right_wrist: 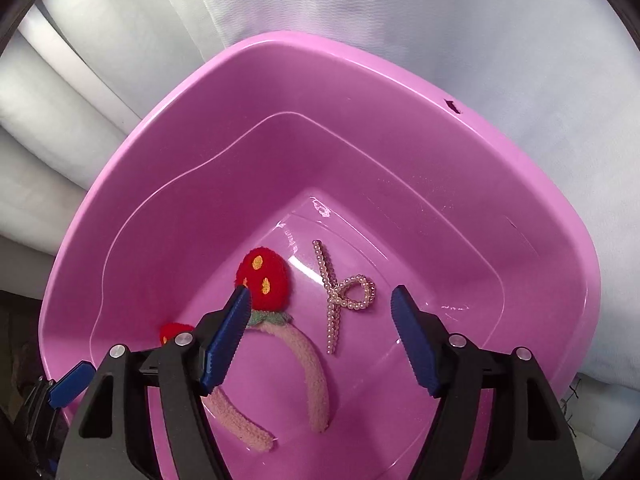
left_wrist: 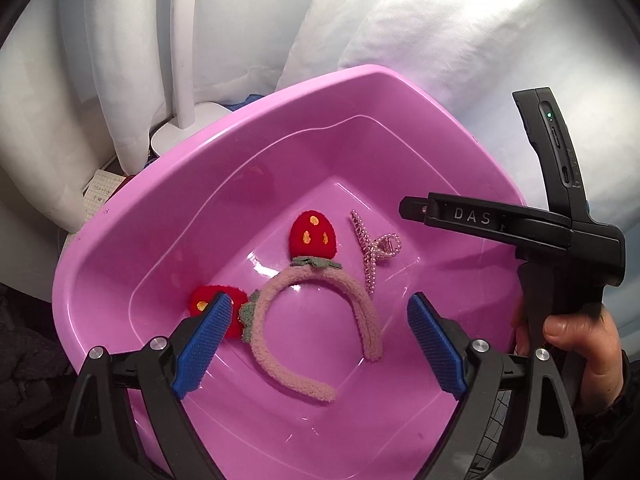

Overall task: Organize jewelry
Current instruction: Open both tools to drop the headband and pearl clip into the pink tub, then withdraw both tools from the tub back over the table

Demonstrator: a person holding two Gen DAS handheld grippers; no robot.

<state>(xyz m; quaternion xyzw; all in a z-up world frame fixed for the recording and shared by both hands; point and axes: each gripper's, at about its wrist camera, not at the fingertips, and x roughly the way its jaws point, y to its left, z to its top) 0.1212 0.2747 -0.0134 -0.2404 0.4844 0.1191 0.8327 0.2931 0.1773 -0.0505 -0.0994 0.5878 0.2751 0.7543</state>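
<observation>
A pink plastic basin (left_wrist: pixel 168 208) (right_wrist: pixel 168 152) holds a fuzzy pink headband (left_wrist: pixel 276 300) (right_wrist: pixel 316 376) with two red strawberry ears (left_wrist: pixel 314 236) (right_wrist: pixel 264 280), and a pearl hair claw clip (left_wrist: pixel 374 250) (right_wrist: pixel 344 300). My left gripper (left_wrist: pixel 320 320) is open and empty, above the headband at the basin's near side. My right gripper (right_wrist: pixel 320 316) is open and empty, above the basin, with the clip and headband between its fingers in view. The right gripper's body (left_wrist: pixel 532 232) shows in the left wrist view, held by a hand (left_wrist: pixel 580 340).
White curtains (left_wrist: pixel 120 60) and white bedding (left_wrist: pixel 460 32) (right_wrist: pixel 480 40) lie behind the basin. A white lamp base (left_wrist: pixel 188 128) stands at the back left, next to a paper note (left_wrist: pixel 102 188).
</observation>
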